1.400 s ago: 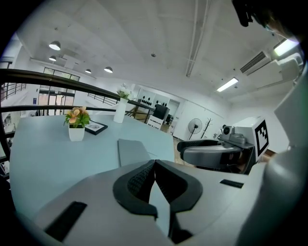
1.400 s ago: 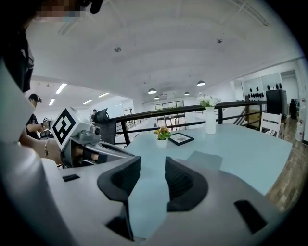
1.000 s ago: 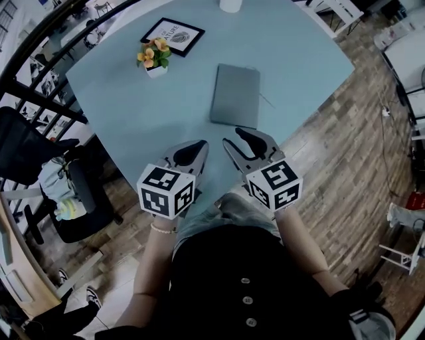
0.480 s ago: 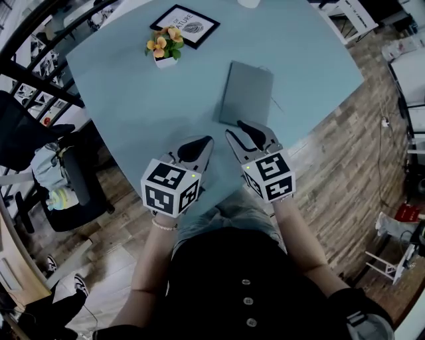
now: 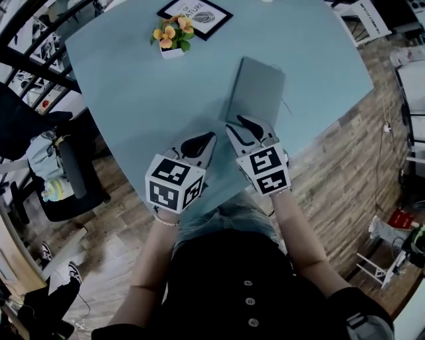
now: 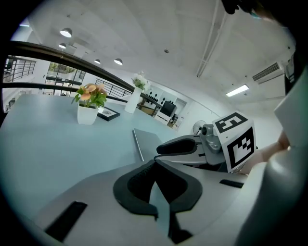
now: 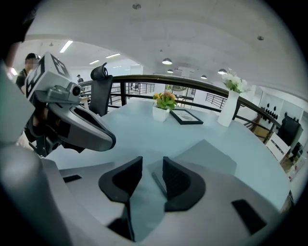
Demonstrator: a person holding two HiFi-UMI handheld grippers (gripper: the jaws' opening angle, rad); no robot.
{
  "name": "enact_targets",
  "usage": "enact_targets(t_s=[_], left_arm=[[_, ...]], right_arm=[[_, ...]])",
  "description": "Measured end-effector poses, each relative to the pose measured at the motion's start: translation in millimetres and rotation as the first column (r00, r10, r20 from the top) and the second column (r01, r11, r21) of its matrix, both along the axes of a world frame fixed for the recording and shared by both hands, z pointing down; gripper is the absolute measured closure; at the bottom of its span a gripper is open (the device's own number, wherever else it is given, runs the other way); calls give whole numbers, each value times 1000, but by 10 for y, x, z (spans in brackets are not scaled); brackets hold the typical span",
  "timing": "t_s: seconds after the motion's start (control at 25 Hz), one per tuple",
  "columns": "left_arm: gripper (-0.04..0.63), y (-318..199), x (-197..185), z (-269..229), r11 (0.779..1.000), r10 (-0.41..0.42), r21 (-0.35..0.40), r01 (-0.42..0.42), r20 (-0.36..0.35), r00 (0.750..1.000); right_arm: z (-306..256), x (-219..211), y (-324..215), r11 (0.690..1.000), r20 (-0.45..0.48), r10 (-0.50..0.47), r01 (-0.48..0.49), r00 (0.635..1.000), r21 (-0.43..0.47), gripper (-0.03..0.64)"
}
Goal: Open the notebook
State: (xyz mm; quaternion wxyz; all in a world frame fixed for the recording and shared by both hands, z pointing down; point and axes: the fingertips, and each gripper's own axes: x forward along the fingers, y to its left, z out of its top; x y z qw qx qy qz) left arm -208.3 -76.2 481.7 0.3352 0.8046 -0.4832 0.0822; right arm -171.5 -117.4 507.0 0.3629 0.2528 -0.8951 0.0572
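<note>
While the shut notebook (image 5: 257, 89) lies flat on the table (image 5: 133, 86), your R gripper (image 5: 238, 125), jaws part-open & just narrowing, shows its near corner in the gap, unpinched; your L gripper (image 5: 210, 137) is closed, empty.

Black buttoned top (image 5: 247, 282), pale bracelet (image 5: 164, 221) — grey left gripper (image 5: 211, 137), right gripper (image 5: 234, 123), black-and-white marker cubes (image 5: 174, 184).

The pale blue tabletop (image 5: 133, 86) carries a closed grey notebook (image 5: 257, 91) at right, with potted flowers (image 5: 172, 34) and a framed picture (image 5: 196, 10) far left.
</note>
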Motion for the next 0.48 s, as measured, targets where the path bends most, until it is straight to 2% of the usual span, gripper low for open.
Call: enact_targets(t_s=[0.48], left_arm=[[578, -119, -12, 237, 999, 0, -48, -2, -39, 999]], right_arm=[[426, -14, -167, 1000, -133, 8, -6, 991, 18, 477]])
